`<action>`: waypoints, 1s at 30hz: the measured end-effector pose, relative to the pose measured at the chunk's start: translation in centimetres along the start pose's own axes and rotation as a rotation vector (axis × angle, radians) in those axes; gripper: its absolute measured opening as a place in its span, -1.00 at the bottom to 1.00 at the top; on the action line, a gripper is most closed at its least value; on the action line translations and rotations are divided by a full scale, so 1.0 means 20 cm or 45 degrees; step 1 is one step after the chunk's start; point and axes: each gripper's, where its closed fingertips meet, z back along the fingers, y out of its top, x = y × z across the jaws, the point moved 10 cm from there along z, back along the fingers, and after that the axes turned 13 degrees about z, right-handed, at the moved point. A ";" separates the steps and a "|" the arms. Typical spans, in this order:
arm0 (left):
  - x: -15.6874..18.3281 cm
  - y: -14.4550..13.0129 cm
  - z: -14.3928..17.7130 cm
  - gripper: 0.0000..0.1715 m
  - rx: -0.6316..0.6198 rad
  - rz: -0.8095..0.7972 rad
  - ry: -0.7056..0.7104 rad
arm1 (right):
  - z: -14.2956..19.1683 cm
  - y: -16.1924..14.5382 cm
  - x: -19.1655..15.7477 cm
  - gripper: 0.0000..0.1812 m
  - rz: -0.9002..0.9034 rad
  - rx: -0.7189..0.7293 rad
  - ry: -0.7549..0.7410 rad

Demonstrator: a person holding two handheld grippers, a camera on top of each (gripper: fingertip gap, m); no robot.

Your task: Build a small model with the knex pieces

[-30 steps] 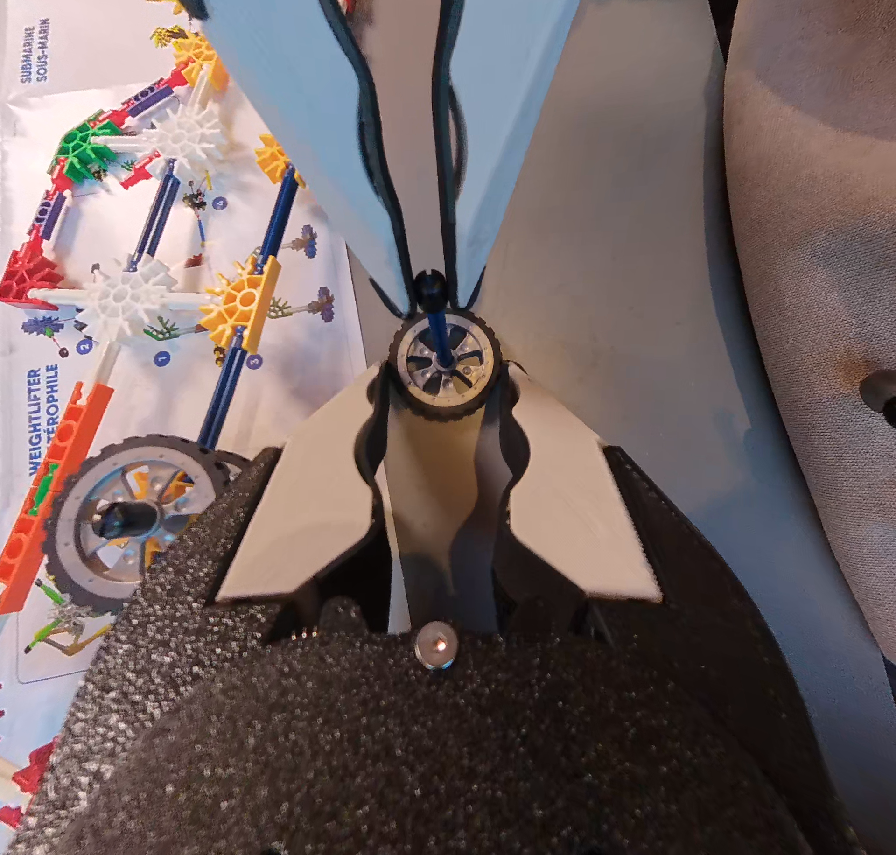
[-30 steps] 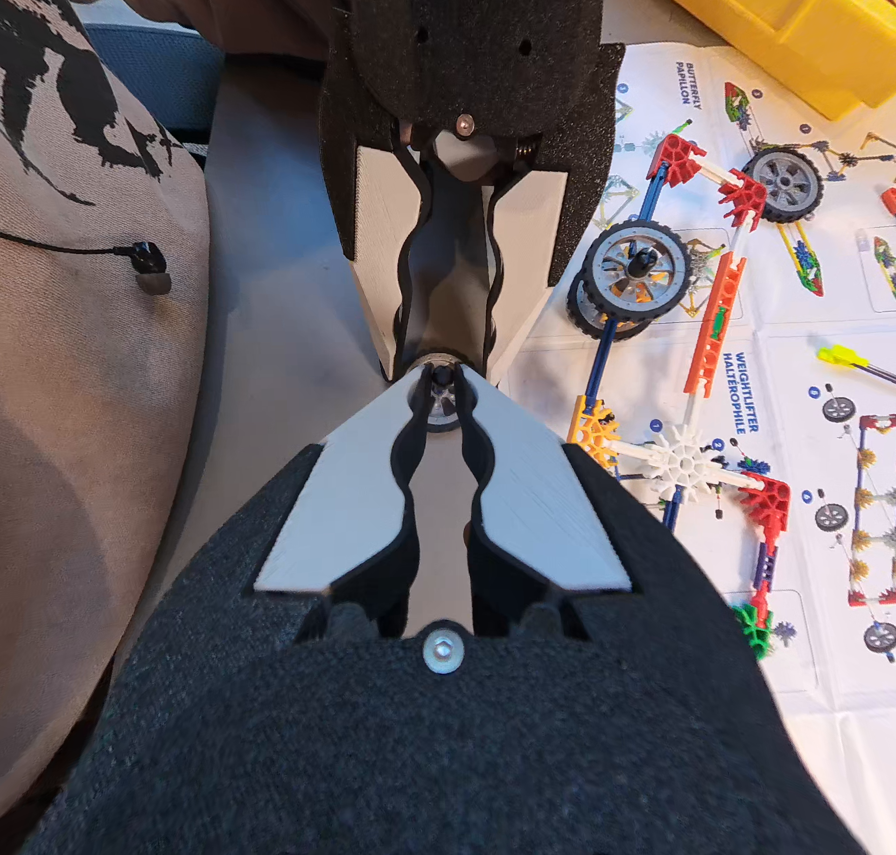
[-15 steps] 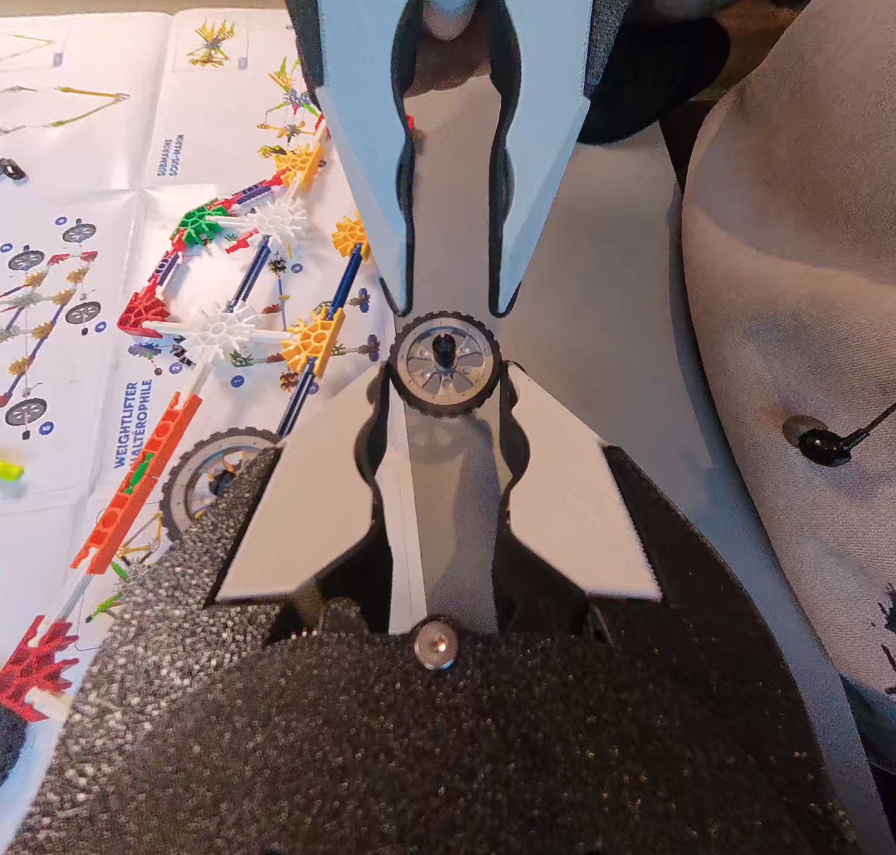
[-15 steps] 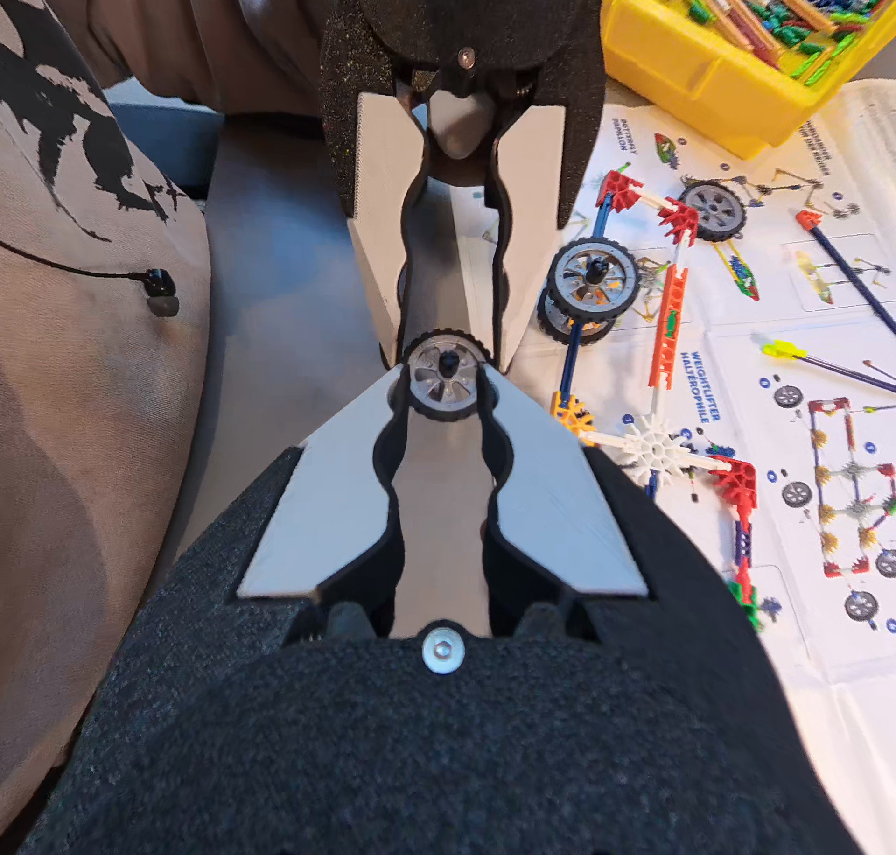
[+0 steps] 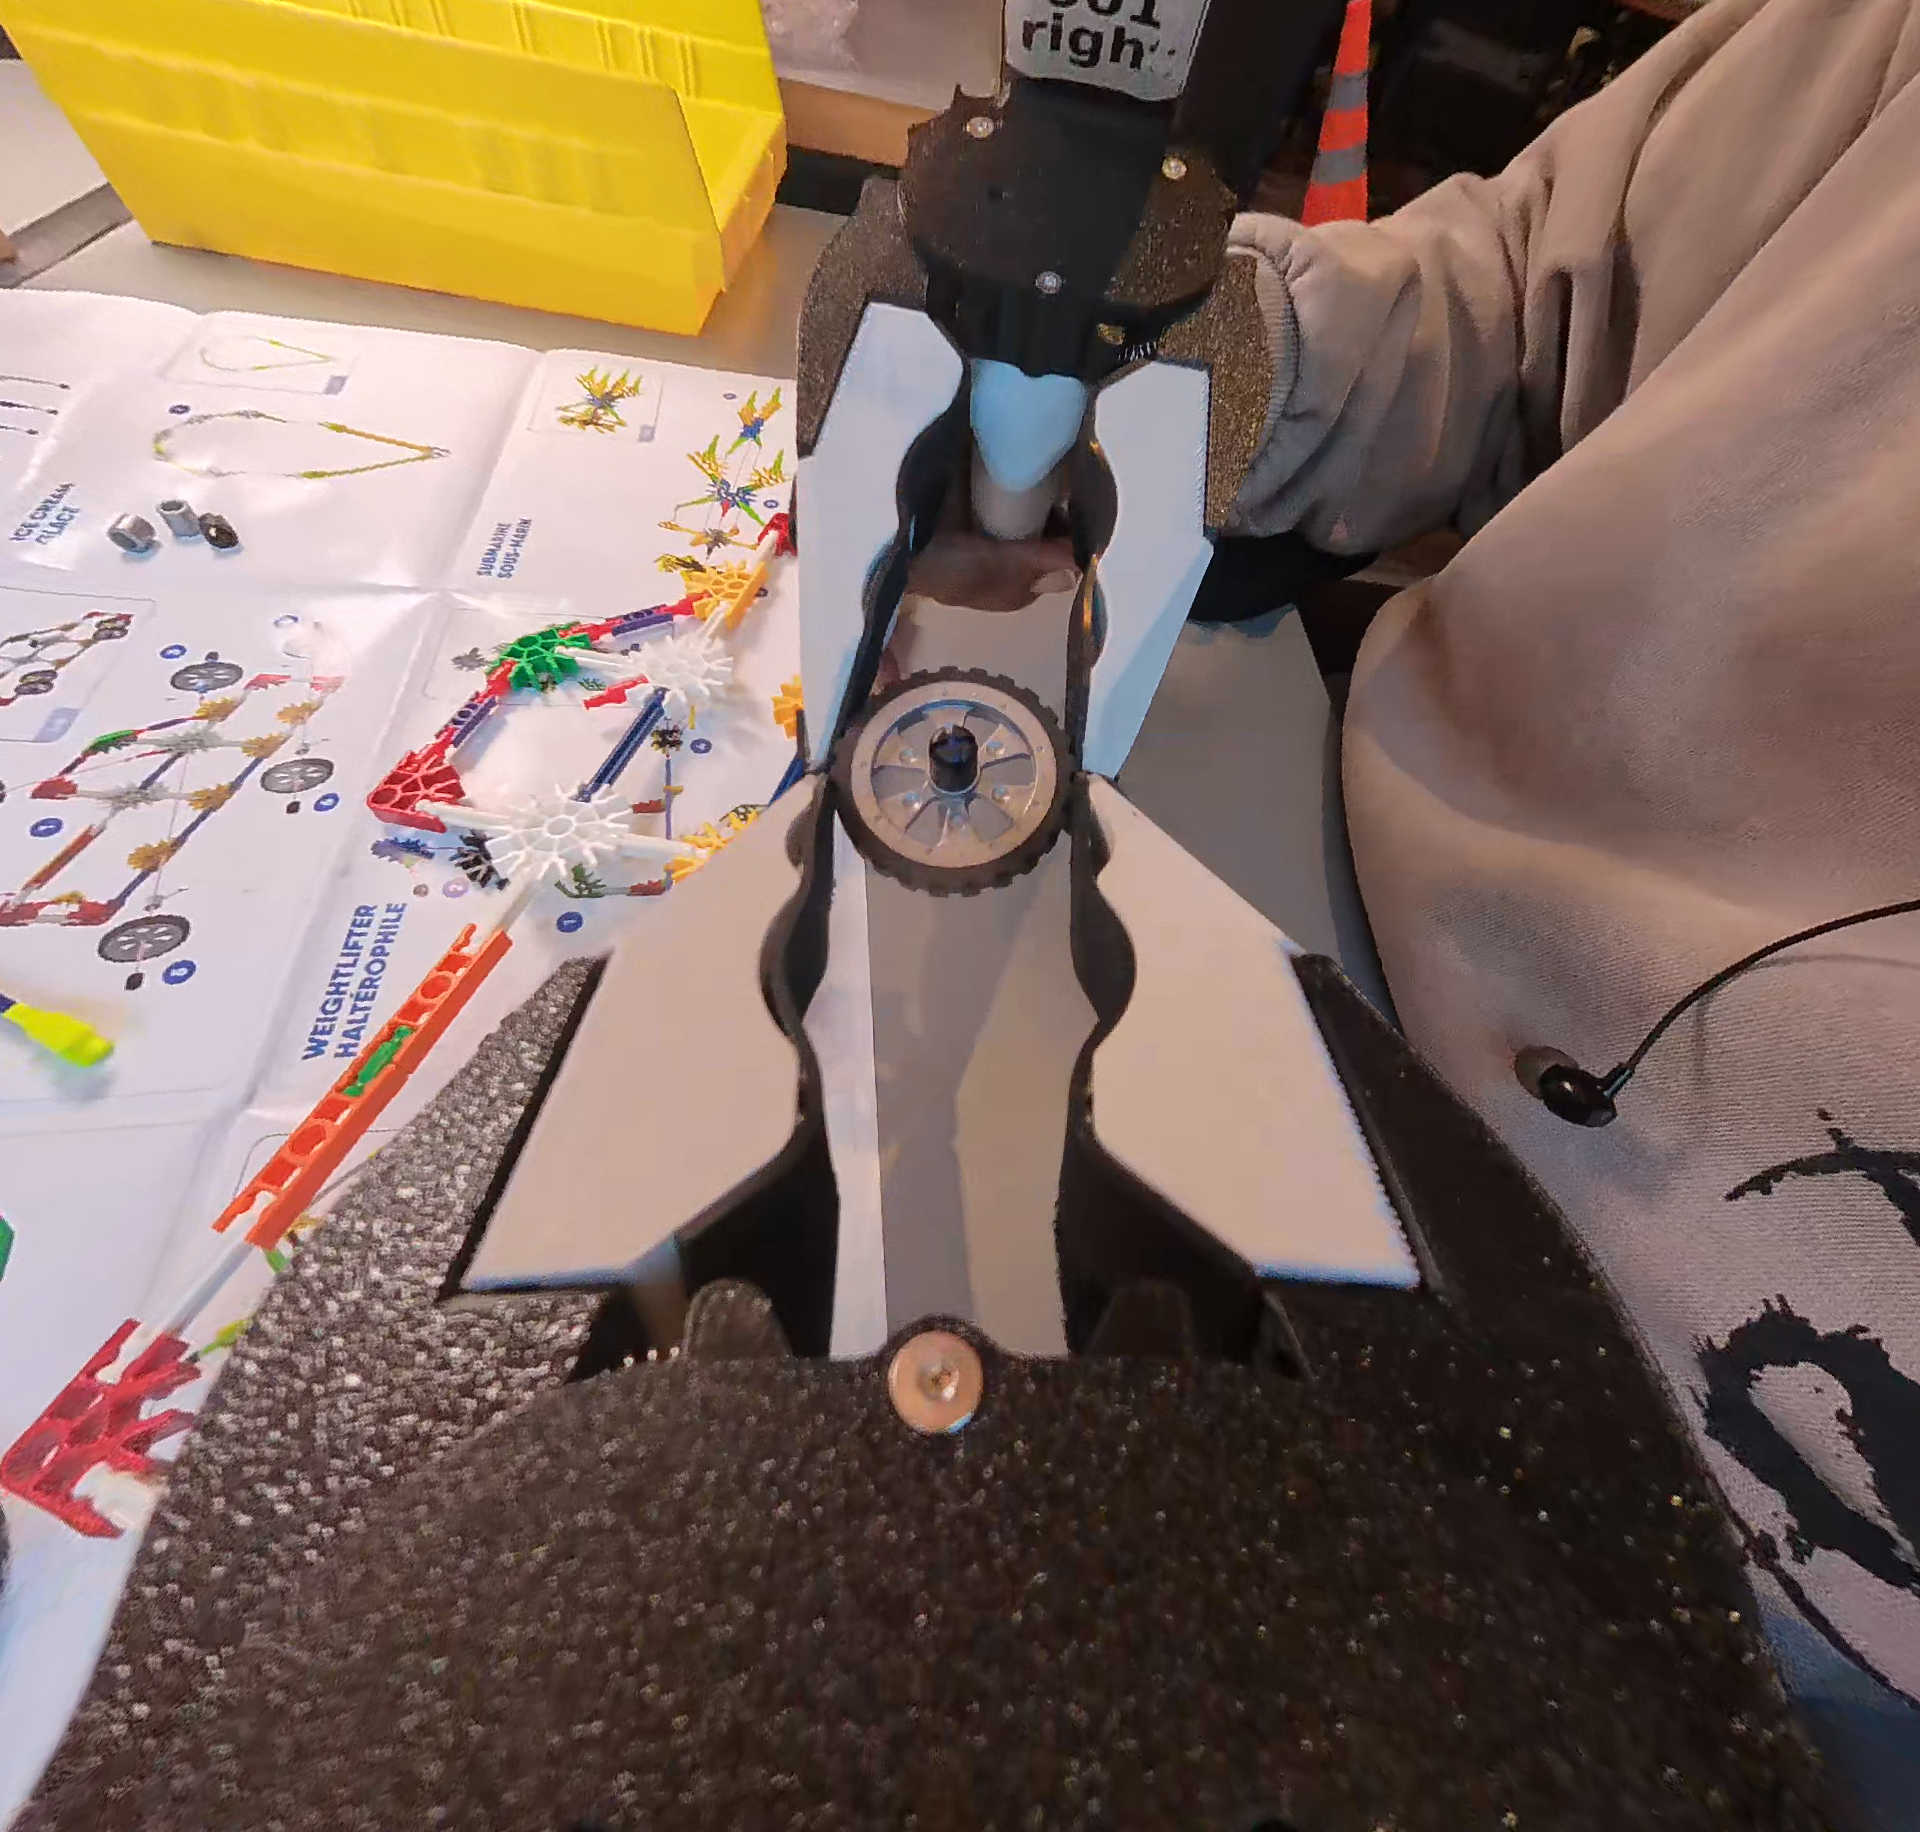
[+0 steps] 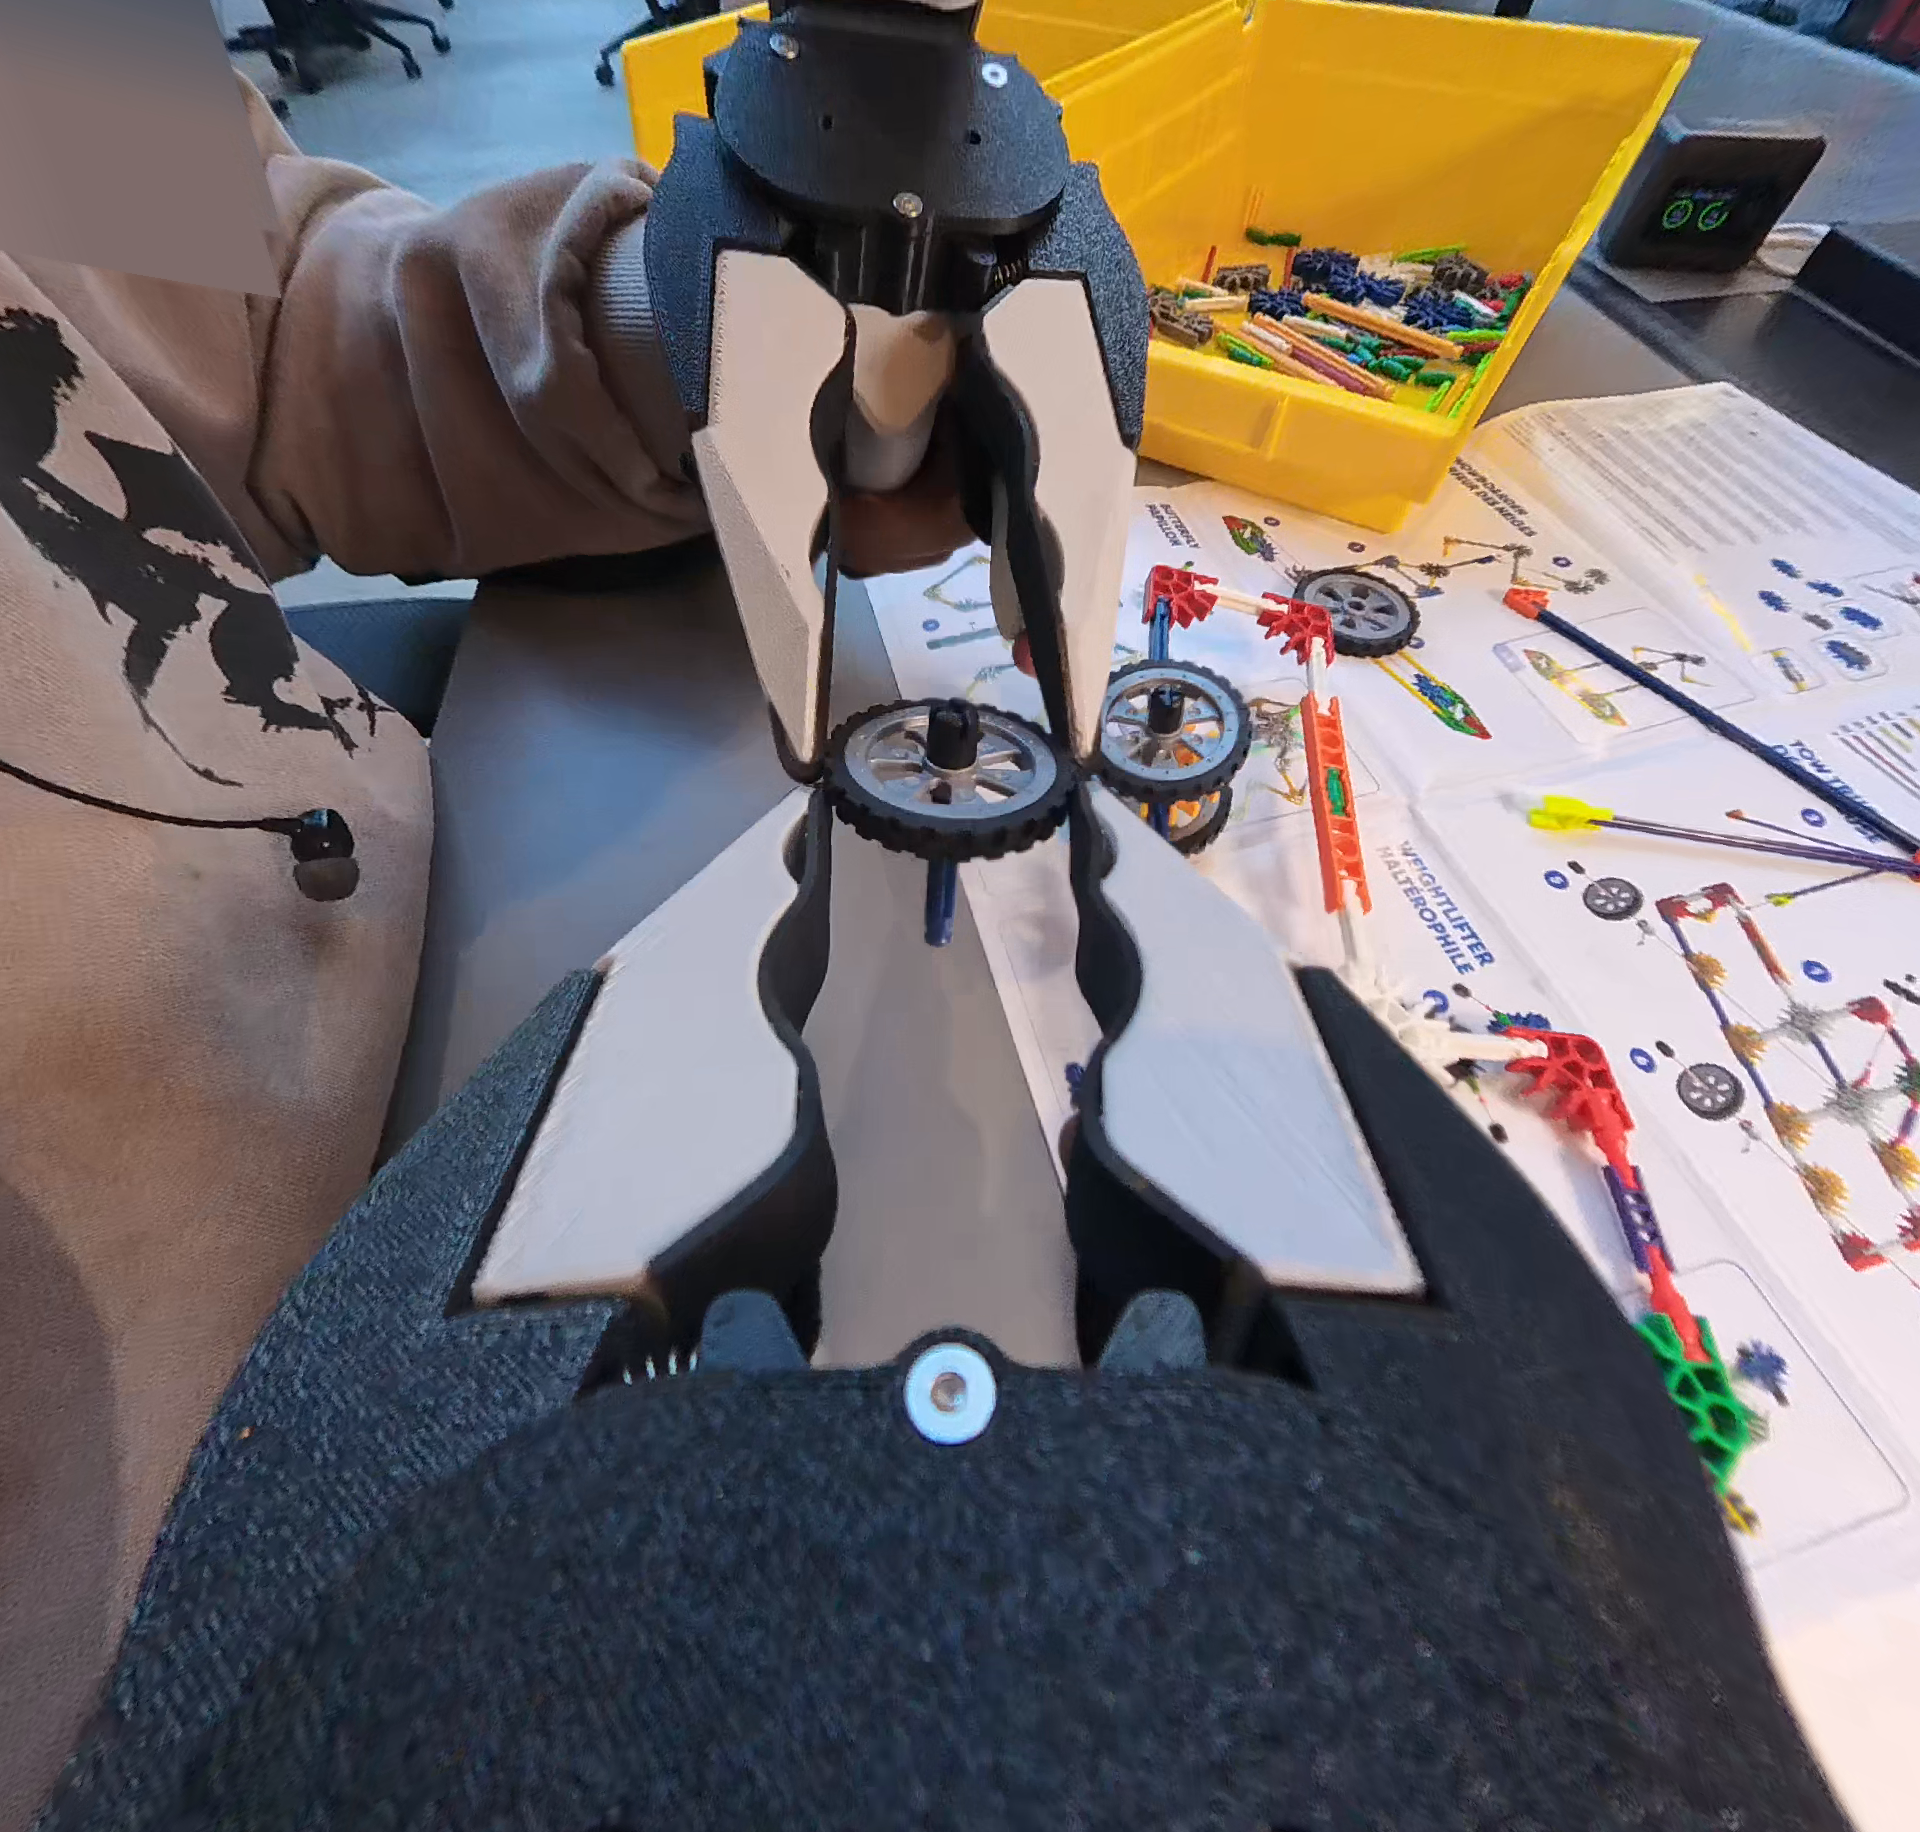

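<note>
Two grippers, left gripper [image 5: 951, 806] & right gripper [image 6: 951, 811], pinching ridged rubber wheel [image 6: 951, 780]

Opposed close wrist views, shared wheel [image 5: 950, 781]

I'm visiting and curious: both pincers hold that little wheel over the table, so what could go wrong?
Both the left gripper and right gripper pinch the round wheel only at their tips; it might pop out. The blue rod hanging below could slip free and drop.
</note>
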 end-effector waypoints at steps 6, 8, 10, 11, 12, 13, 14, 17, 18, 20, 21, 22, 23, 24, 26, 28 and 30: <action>-0.02 0.03 0.04 -0.48 0.172 0.098 -0.103 | 0.03 -0.01 0.05 -0.52 -0.168 0.280 0.038; -0.03 0.03 0.06 -0.46 0.209 0.127 -0.124 | 0.06 -0.01 0.07 -0.51 -0.229 0.413 0.030; -0.04 0.03 0.06 -0.47 0.258 0.203 -0.199 | 0.08 0.00 0.08 -0.52 -0.247 0.532 0.005; -0.04 0.04 0.06 -0.51 0.295 0.271 -0.276 | 0.09 0.00 0.08 -0.51 -0.212 0.555 -0.024; -0.05 0.04 0.05 -0.54 0.332 0.369 -0.348 | 0.10 0.01 0.07 -0.52 -0.144 0.565 -0.066; -0.07 0.04 0.04 -0.56 0.360 0.482 -0.409 | 0.10 0.02 0.06 -0.52 -0.069 0.560 -0.094; -0.08 0.03 0.03 -0.55 0.383 0.584 -0.477 | 0.09 0.02 0.05 -0.52 -0.006 0.539 -0.123; -0.11 0.01 0.01 -0.63 0.419 0.778 -0.576 | 0.08 0.01 0.05 -0.52 0.153 0.437 -0.243; -0.12 0.01 0.01 -0.64 0.429 0.809 -0.568 | 0.07 0.00 0.05 -0.52 0.179 0.403 -0.263; -0.14 0.00 0.01 -0.70 0.429 0.851 -0.542 | 0.06 -0.02 0.05 -0.52 0.228 0.329 -0.290; -0.15 -0.01 0.00 -0.72 0.420 0.858 -0.510 | 0.06 -0.03 0.05 -0.52 0.250 0.287 -0.301; -0.16 -0.02 0.00 -0.79 0.409 0.860 -0.469 | 0.05 -0.05 0.06 -0.52 0.267 0.237 -0.308; -0.16 -0.02 -0.01 -0.88 0.399 0.853 -0.436 | 0.04 -0.06 0.06 -0.52 0.286 0.188 -0.323; -0.17 -0.03 -0.02 -0.89 0.381 0.846 -0.396 | 0.03 -0.08 0.06 -0.52 0.305 0.133 -0.331; -0.17 -0.04 -0.03 -0.90 0.342 0.817 -0.291 | 0.01 -0.10 0.06 -0.52 0.340 0.042 -0.352; -0.17 -0.05 -0.04 -0.92 0.310 0.778 -0.150 | 0.00 -0.12 0.07 -0.52 0.343 -0.040 -0.375; -0.17 -0.05 -0.05 -0.93 0.278 0.713 0.006 | 0.00 -0.12 0.08 -0.50 0.331 -0.065 -0.408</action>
